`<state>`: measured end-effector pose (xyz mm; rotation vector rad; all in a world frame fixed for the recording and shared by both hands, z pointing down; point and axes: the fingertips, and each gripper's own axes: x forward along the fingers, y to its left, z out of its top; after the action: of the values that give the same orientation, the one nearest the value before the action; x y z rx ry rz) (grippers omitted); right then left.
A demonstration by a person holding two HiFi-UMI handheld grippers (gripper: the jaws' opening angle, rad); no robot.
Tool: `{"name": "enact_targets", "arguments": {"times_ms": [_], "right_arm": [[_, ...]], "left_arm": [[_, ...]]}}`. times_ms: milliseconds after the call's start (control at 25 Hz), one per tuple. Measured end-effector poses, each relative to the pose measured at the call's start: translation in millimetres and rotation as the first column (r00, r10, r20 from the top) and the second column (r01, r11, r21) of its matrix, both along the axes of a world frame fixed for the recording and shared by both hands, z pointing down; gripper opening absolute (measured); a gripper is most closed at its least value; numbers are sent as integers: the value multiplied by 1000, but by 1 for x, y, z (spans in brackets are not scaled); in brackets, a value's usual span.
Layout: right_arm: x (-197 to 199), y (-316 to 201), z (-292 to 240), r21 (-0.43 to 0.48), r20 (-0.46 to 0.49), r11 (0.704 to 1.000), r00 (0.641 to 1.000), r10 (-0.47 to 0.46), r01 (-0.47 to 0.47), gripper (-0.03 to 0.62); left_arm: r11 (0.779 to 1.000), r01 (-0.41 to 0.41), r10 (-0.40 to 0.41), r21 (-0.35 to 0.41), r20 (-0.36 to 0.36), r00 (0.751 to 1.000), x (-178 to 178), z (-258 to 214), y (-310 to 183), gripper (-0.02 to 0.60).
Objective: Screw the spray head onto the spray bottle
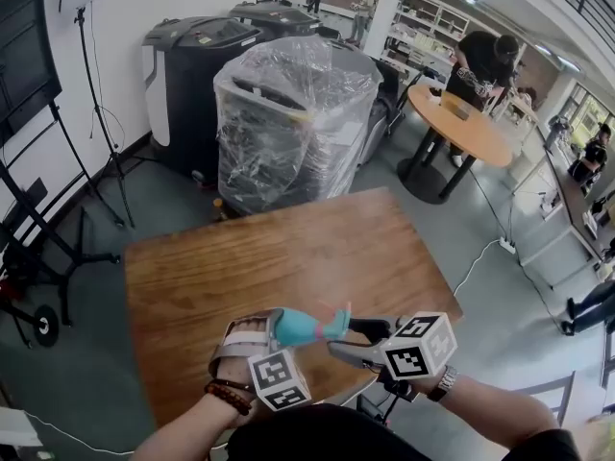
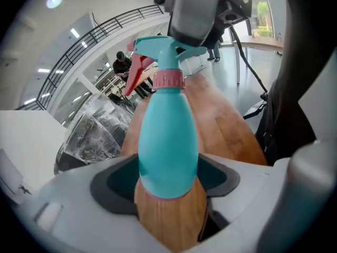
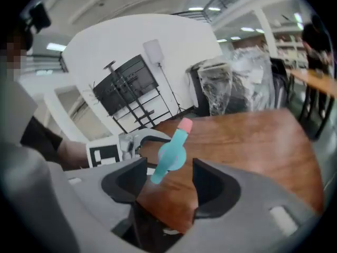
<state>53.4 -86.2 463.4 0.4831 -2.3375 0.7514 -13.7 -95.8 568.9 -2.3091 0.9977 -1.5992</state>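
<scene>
Left gripper (image 2: 168, 188) clamps the smooth teal, pear-shaped plastic spray bottle (image 2: 168, 141) above the grainy wooden table's (image 1: 288, 248) near edge. Its pink-collared spray head (image 3: 169, 154) sits between the right gripper's (image 3: 168, 181) wide-spread jaws, clear of both pads.

Head view: base end of spray bottle (image 1: 306, 327) covered by left gripper (image 1: 274, 330), near table (image 1: 288, 248) edge cut off by the person's body (image 1: 307, 435); left gripper view: spray head (image 2: 166, 49) top hidden behind right gripper (image 2: 194, 20); right gripper view: bottle body masked end-on by its own head; distant people (image 1: 485, 60) too small to detail.
</scene>
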Motion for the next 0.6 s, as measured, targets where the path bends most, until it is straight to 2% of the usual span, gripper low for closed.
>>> {"name": "enact_targets", "arguments": {"times_ms": [40, 80, 120, 160, 200, 240, 280, 320, 360, 400, 480, 560, 600], "right_arm": [[4, 1, -6, 118, -50, 990, 996, -77, 83, 250], [6, 4, -13, 256, -130, 947, 978, -163, 193, 250], [7, 7, -19, 395, -244, 859, 939, -243, 325, 250], [7, 12, -24, 511, -373, 725, 879, -297, 462, 250], [6, 18, -26, 586, -499, 560, 805, -320, 586, 250], [5, 24, -23, 613, -612, 388, 724, -318, 689, 250], [3, 30, -18, 597, -705, 235, 642, -302, 767, 250], [2, 35, -11, 559, -773, 118, 568, -282, 821, 249], [0, 39, -3, 517, -819, 36, 507, -268, 855, 250], [-3, 42, 3, 480, -849, -20, 459, -261, 877, 249], [-11, 47, 12, 435, -882, -100, 401, -246, 895, 249], [-17, 51, 19, 417, -897, -153, 378, -230, 896, 233], [-18, 53, 23, 407, -903, -171, 367, -225, 897, 200]], "left_arm": [[1000, -5, 5, -9, -3, 1000, -3, 1, 0, 370], [1000, -13, 13, -18, -2, 1000, -6, 2, 0, 370], [999, -27, 27, -26, 4, 1000, -8, 3, 0, 370], [998, -45, 46, -34, 11, 999, -9, 4, 1, 370], [997, -68, 69, -39, 21, 997, -10, 5, 2, 370], [995, -93, 94, -44, 33, 995, -10, 6, 3, 370], [992, -118, 120, -48, 44, 992, -9, 6, 5, 370], [988, -143, 146, -50, 53, 988, -7, 6, 7, 370], [985, -167, 170, -51, 60, 984, -4, 6, 9, 370], [981, -190, 193, -51, 67, 979, 0, 6, 11, 370], [971, -234, 237, -44, 83, 968, 7, 4, 14, 370], [963, -269, 271, -34, 99, 958, 14, 2, 17, 370], [960, -278, 279, -29, 105, 954, 17, 1, 18, 370]]}}
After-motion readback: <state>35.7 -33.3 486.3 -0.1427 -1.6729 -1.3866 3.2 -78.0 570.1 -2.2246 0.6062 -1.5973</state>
